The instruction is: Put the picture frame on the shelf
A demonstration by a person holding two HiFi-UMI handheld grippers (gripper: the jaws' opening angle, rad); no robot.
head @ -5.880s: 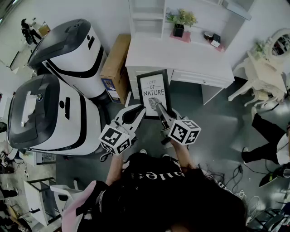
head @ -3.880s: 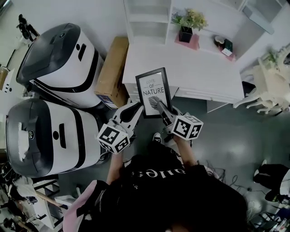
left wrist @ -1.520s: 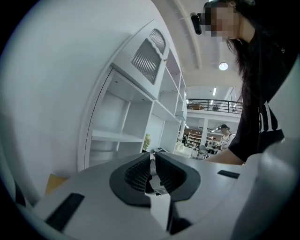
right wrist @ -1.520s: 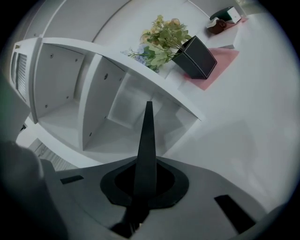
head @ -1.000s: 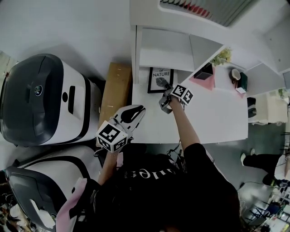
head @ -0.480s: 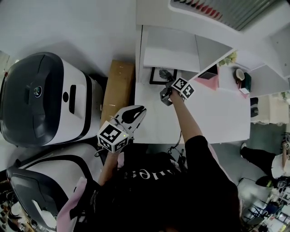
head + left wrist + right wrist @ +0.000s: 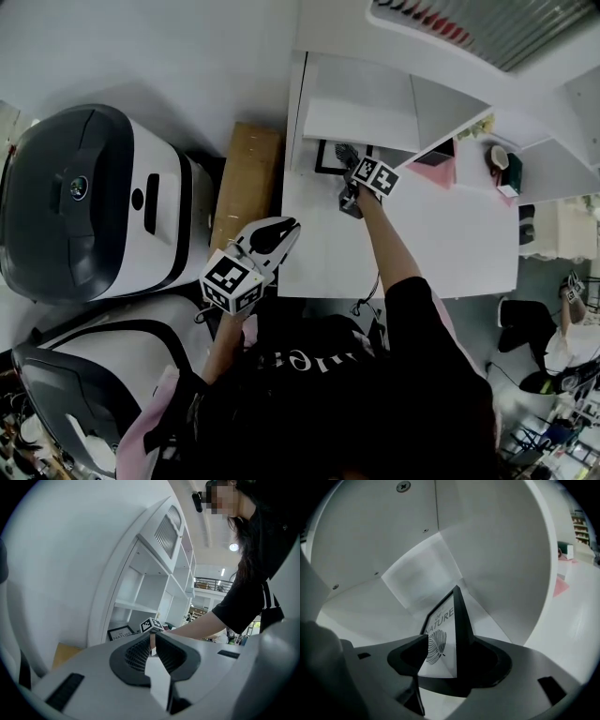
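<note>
So the right claw point(image 7: 443, 640) has just been popping its jaws apart. They're spread now with the picture frame point(image 7: 328, 157) sitting between them, and as far as I can tell neither pad is squeezing it. The frame is in the lowest cubby of the shelf point(image 7: 361, 117), at 12 o'clock from the claw in the head view, with its bottom edge down on the white desk top point(image 7: 422, 244). I'd call the job nearly done: the frame's in place and let go. What's left is backing the claw out without knocking it, and seeing whether it stands by itself, which I can't tell yet. It's tight in there, with a side wall at 9 o'clock of the frame, a divider panel at 3 o'clock and a shelf board right overhead, so the only clean way out is straight back toward 6 o'clock over bare desk. The left claw point(image 7: 281, 230) is pressed together on nothing, well apart at 7 o'clock by the desk's near corner, next to the cardboard box point(image 7: 246, 187).
</note>
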